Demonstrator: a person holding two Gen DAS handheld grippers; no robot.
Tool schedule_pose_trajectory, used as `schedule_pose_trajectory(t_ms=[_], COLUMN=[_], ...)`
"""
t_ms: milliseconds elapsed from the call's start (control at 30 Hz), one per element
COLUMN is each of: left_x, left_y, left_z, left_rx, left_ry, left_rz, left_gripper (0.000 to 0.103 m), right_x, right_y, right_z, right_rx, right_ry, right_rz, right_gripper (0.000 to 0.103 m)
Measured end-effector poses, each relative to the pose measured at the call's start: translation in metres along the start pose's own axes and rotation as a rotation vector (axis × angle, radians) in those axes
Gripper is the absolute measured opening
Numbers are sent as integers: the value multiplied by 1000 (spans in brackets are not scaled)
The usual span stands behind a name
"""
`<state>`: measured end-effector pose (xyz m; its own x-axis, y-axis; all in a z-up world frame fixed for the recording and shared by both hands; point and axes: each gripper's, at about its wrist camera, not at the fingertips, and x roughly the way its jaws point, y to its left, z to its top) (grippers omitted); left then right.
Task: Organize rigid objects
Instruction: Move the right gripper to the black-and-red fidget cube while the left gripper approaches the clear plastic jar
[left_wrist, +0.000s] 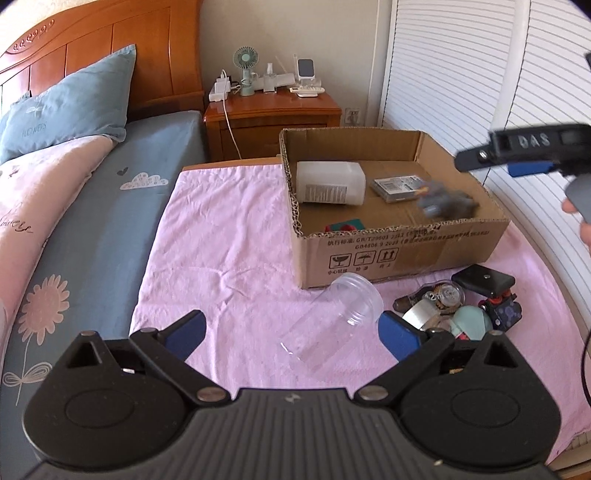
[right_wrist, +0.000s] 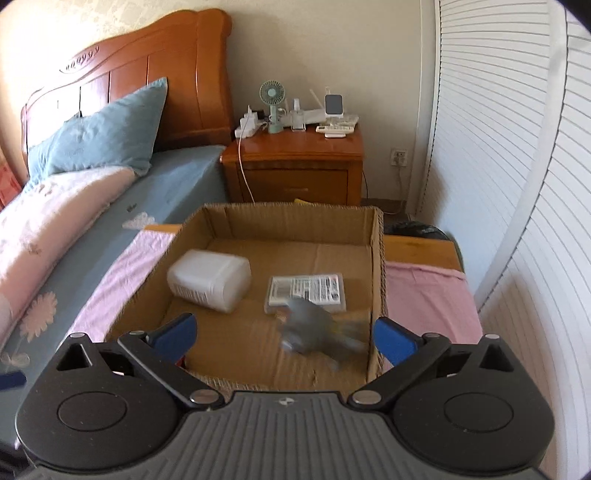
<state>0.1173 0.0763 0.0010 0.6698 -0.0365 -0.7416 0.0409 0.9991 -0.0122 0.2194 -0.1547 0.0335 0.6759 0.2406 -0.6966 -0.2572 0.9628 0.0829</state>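
An open cardboard box (left_wrist: 399, 254) stands on a pink cloth. Inside it lie a white plastic jug (left_wrist: 330, 182), a flat labelled packet (left_wrist: 399, 188) and a red-and-teal item (left_wrist: 343, 226) by the near wall. A grey object (right_wrist: 314, 328) shows as a blur over the box floor, untouched. My right gripper (right_wrist: 284, 332) hangs open above the box's near edge. A clear empty jar (left_wrist: 332, 321) lies on its side on the cloth just ahead of my left gripper (left_wrist: 291, 332), which is open; its pads stand clear of the jar.
A pile of small objects (left_wrist: 461, 306), among them a black case (left_wrist: 484, 280) and a tape roll (left_wrist: 421, 314), lies right of the jar. A bed (left_wrist: 92, 221) runs along the left. A wooden nightstand (left_wrist: 273, 118) stands behind, and white louvred doors (left_wrist: 461, 74) close the right.
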Motion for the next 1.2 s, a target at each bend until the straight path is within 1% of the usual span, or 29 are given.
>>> schedule_pose_trajectory(t_ms=[167,300,600,733,967,1067,1200], left_x=[-3,-6,-5,-2,2,4,8], left_y=[-3,-4,-5,-6,-10,-13,-16], left_z=[-2,-6,-13,-15,-15,-14,-12], left_rx=[5,-2,-10,-7,5,12,18], left_ry=[-1,-1,19,31,49,53,62], left_rz=[-2,2,15,16,24,25,24], left_gripper=[99,99,99,99,99,99,99], right_x=[-13,-19,-14,-9,12,13,14], right_y=[-1,-7,-14,-17,-24,-30,-38], right_z=[-19,-39,-91,-110,-126,-129,-136], right_rx=[-26,-21,-41,-39,-1,24,26], right_ry=[17,33,97,110,126,113,127], right_rz=[-52,-75,-89,-93,-124,-120,-151], right_gripper=[103,103,103,103,103,103,103])
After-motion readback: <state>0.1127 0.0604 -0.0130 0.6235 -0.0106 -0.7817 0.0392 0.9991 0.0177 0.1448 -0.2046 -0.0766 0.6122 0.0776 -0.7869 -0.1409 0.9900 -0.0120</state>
